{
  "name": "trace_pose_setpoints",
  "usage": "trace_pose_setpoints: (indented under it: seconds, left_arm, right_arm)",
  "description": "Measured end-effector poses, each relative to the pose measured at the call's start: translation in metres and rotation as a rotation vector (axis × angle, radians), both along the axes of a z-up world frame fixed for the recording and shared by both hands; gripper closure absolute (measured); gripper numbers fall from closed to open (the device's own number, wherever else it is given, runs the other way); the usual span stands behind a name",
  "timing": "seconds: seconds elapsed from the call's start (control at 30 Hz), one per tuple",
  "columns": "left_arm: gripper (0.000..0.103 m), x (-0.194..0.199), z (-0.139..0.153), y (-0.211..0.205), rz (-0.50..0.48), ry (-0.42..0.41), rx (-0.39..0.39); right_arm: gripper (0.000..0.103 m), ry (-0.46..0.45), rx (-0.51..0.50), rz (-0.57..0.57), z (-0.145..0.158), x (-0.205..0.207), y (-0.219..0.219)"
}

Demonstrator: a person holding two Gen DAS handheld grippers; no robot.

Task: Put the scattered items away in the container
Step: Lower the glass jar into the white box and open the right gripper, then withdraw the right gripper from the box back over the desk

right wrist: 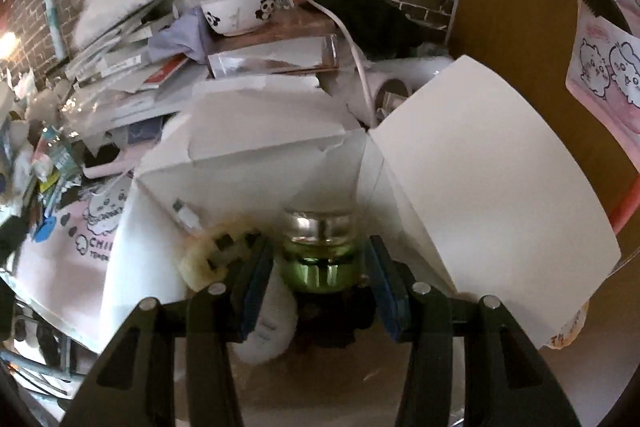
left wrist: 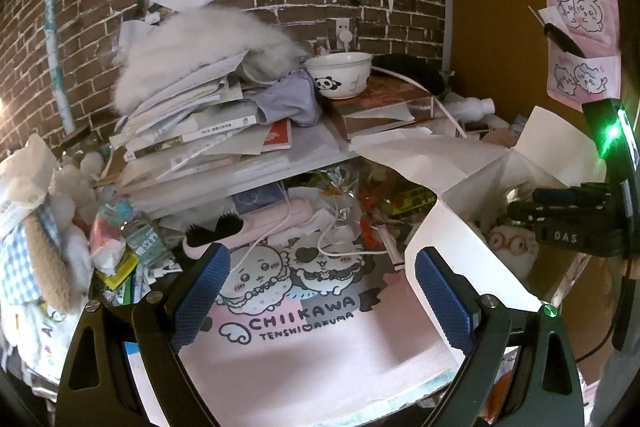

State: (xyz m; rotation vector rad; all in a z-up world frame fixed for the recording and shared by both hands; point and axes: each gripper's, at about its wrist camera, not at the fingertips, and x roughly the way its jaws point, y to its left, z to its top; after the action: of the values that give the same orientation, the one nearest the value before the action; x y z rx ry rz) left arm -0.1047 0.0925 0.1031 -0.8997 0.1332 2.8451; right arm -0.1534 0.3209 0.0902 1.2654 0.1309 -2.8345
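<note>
Only right view shows claw [right wrist: 320,267] gripping bottle [right wrist: 320,247]

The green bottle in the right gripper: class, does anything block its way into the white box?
Nothing visible does. The right gripper holds the green bottle over the white box, whose flaps stand open; a plush lies inside, beside it.

A home desk (very cluttered): book pile [left wrist: 188,131], panda bowl [left wrist: 340,73]

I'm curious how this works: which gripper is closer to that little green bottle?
Right. The right gripper has the green bottle between its fingers, over the white box; the left gripper hovers open above the pink mat.
</note>
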Motion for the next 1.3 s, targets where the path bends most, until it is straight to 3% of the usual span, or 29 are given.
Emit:
trace_pose_setpoints:
  seconds: [0.37, 0.6, 0.73, 0.9, 1.0, 1.3]
  left_arm:
    - [0.010, 0.001, -0.001, -0.002, 0.004, -0.002, 0.004]
    - [0.010, 0.008, -0.002, -0.016, 0.044, 0.003, -0.005]
    - [0.010, 0.015, -0.005, -0.032, 0.081, 0.001, -0.005]
    - [0.010, 0.023, -0.008, -0.055, 0.136, -0.005, 0.003]
    - [0.010, 0.029, -0.010, -0.068, 0.168, -0.004, 0.004]
    - [0.010, 0.043, -0.020, -0.094, 0.233, -0.016, 0.000]
  right_arm:
    - [0.058, 0.070, 0.055, 0.003, 0.010, 0.011, -0.016]
    - [0.058, 0.134, 0.085, 0.037, 0.016, 0.025, -0.048]
    - [0.046, 0.180, 0.072, 0.069, 0.021, 0.035, -0.072]
    - [0.043, 0.207, 0.044, 0.113, 0.021, 0.044, -0.101]
    - [0.032, 0.220, 0.022, 0.137, 0.018, 0.051, -0.119]
    - [0.019, 0.226, -0.070, 0.205, -0.003, 0.068, -0.162]
